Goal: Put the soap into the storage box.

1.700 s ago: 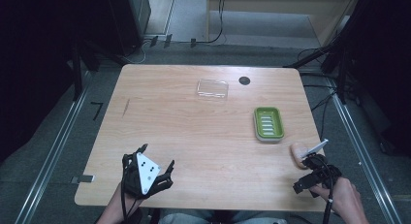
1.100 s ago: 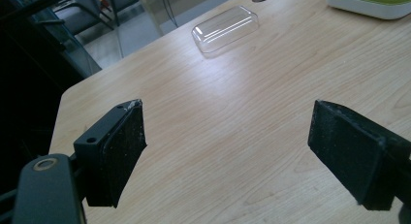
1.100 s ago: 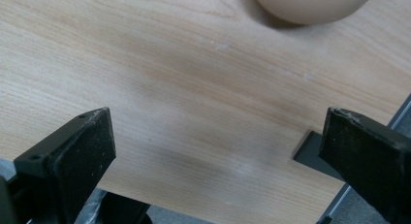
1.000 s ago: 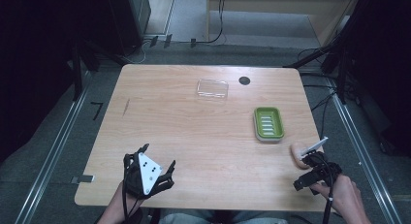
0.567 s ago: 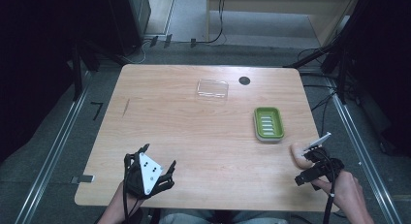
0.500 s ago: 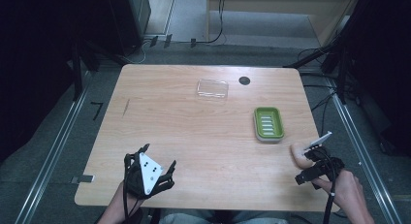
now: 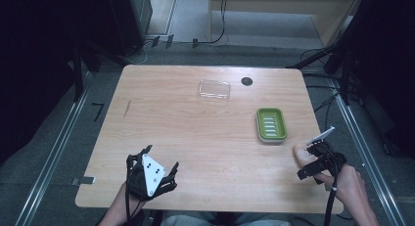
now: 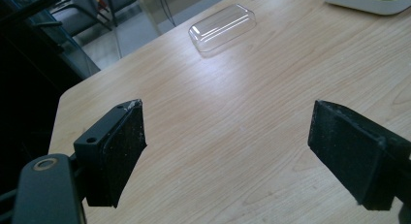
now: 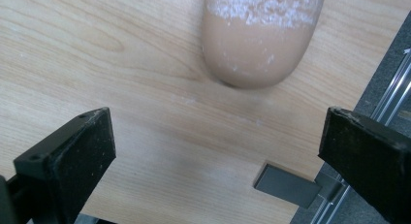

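Lying on the wooden table (image 7: 195, 133) just in front of the green soap dish (image 7: 271, 124), the tan soap bar (image 9: 261, 35) sits beyond the right gripper (image 9: 218, 151), jaws spread, not touching it. Left gripper (image 8: 228, 151), also spread, hovers well apart from the dish.

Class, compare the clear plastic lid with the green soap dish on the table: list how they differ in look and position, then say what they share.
The clear lid is see-through and colourless; the green soap dish is opaque green with a ridged floor and pale rim. The clear lid lies near the table's far edge, long side across; the green soap dish sits nearer the right edge, long side running front to back. Both are rounded rectangles, flat on the table, untouched by either gripper.
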